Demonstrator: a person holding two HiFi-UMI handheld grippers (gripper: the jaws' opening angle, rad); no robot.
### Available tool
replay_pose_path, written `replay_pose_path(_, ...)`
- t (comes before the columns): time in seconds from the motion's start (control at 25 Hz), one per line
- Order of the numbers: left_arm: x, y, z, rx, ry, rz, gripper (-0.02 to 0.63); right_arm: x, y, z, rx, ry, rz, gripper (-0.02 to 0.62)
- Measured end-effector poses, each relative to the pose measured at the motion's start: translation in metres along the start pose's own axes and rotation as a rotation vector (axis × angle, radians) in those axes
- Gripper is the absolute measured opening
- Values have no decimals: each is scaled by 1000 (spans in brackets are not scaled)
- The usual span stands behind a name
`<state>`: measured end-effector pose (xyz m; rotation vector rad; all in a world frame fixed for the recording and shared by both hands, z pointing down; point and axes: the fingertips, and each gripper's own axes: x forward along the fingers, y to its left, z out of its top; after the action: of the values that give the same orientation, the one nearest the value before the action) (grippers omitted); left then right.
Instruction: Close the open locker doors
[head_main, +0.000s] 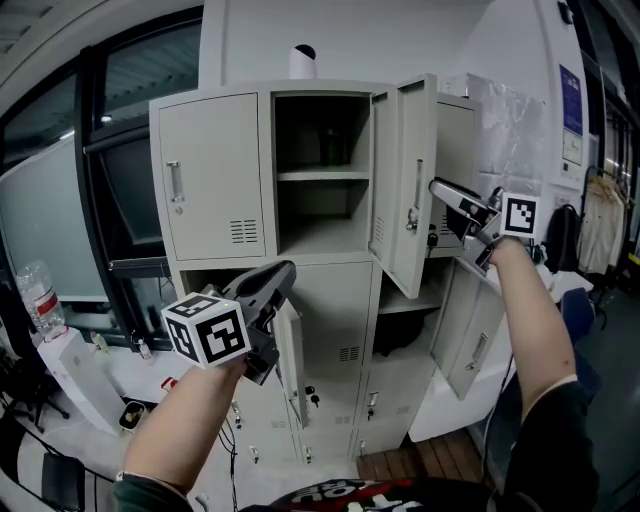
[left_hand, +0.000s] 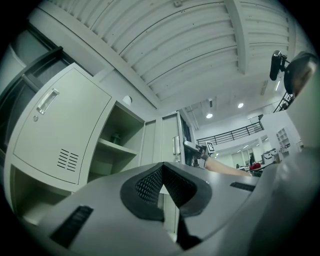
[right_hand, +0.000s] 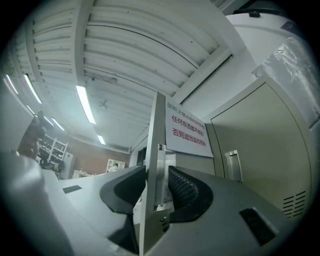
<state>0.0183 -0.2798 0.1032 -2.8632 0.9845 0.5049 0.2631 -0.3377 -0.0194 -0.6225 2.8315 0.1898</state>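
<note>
Straddling a door edge | right gripper (right_hand: 156, 187): jaws apart around the upper locker door (head_main: 420, 140)'s free edge, just right of the open shelf compartment (head_main: 322, 150) — no firm pinch | left gripper (head_main: 285, 272): pads together, empty, below that compartment | tip: push steadily along the hinge arc, withdraw before the frame | lower doors (head_main: 470, 345) beneath: ajar

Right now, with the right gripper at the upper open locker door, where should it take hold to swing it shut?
Probably grip the locker door at its free edge beside the latch plate, coming edge-on: the door stands ajar, showing a thin edge with one face each side. The right gripper straddles it, jaws open.
</note>
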Motion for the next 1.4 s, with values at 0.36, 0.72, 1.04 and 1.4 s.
replay_pose_path(0.36, -14, 21, 0, -15, 1, 6, 8, 39, 20, -9, -13, 30, 58, 150)
replay_pose_path(0.72, -33, 45, 4, -31, -1, 10, 8, 85, 34, -19, -26, 53, 79, 145)
replay_pose_path(1.04, -58, 69, 10, -39, -3, 26, 8, 127, 44, -29, -38, 70, 86, 135)
replay_pose_path(1.4, -88, 100, 14, -46, 0, 45, 8, 172, 43, -42, -45, 77, 62, 127)
